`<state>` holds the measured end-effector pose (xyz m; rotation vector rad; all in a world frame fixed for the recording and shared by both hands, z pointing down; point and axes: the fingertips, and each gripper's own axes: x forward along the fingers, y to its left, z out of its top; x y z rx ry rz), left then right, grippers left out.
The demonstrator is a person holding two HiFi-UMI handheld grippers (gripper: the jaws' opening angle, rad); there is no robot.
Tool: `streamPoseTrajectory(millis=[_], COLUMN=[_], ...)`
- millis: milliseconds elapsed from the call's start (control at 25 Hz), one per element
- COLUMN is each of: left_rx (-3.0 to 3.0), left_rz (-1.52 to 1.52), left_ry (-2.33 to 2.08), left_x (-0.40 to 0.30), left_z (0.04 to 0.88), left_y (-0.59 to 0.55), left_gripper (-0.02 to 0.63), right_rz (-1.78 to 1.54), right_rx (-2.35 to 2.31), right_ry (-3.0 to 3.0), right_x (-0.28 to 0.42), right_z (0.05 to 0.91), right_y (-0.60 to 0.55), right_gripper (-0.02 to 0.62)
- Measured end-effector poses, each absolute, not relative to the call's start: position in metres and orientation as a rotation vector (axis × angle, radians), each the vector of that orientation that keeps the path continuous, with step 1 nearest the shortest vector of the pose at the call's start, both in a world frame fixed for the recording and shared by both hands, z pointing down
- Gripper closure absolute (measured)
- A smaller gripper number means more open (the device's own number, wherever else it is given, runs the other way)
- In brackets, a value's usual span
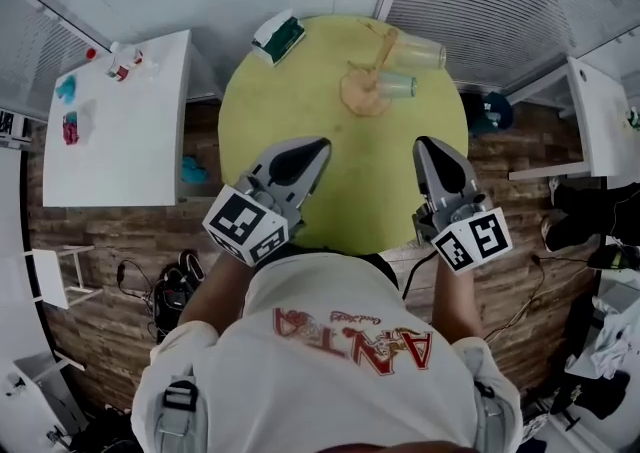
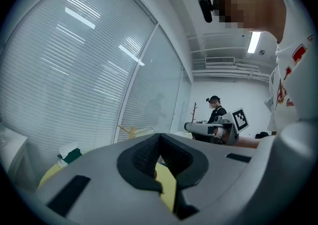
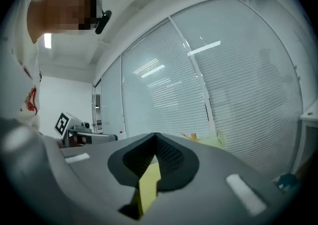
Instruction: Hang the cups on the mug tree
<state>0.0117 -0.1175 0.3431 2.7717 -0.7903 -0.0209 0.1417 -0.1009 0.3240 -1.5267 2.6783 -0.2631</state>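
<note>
A wooden mug tree [image 1: 364, 91] stands at the far side of the round yellow-green table [image 1: 300, 101]. Two clear cups hang on its branches to the right, one higher [image 1: 418, 53] and one lower [image 1: 397, 86]. My left gripper [image 1: 318, 146] and right gripper [image 1: 425, 143] hover over the table's near half, well short of the tree, both pointing away from me. Each has its jaws shut with nothing between them. In the left gripper view the tree [image 2: 130, 130] shows far off beyond the shut left gripper [image 2: 159, 137]. The right gripper view shows a cup [image 3: 218, 138] past the shut right gripper [image 3: 155, 137].
A green and white box [image 1: 278, 36] lies at the table's far left rim. A white table [image 1: 120, 131] with small items stands to the left, another white table [image 1: 600, 111] to the right. Window blinds close the far side. Another person [image 2: 216, 112] stands in the background.
</note>
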Motion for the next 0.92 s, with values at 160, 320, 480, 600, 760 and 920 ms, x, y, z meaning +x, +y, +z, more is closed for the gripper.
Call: streamPoseTrajectory(millis=[160, 320, 480, 600, 760, 920], left_rx=[2.779, 2.772, 2.767, 2.758, 2.757, 2.755], left_rz=[-0.027, -0.048, -0.05, -0.042, -0.034, -0.028], left_ry=[-0.81, -0.824, -0.832, -0.834, -0.838, -0.838], left_x=[0.009, 0.008, 0.007, 0.007, 0.008, 0.009], left_z=[0.337, 0.334, 0.335, 0.337, 0.339, 0.342], left_y=[-0.119, -0.118, -0.117, -0.118, -0.12, -0.119], left_gripper=[0.6, 0.6, 0.6, 0.6, 0.6, 0.6], right_rz=[-0.196, -0.203, -0.214, -0.24, -0.254, -0.272], right_rx=[-1.551, -1.528, -1.517, -1.489, -1.462, -1.442], right_ry=[2.719, 2.707, 2.723, 2.741, 2.756, 2.769], right_x=[0.134, 0.134, 0.131, 0.129, 0.127, 0.125], right_z=[0.32, 0.316, 0.319, 0.322, 0.325, 0.329], right_y=[-0.098, -0.097, -0.1, -0.103, -0.106, -0.107], right_gripper=[0.594, 0.595, 0.594, 0.595, 0.594, 0.594])
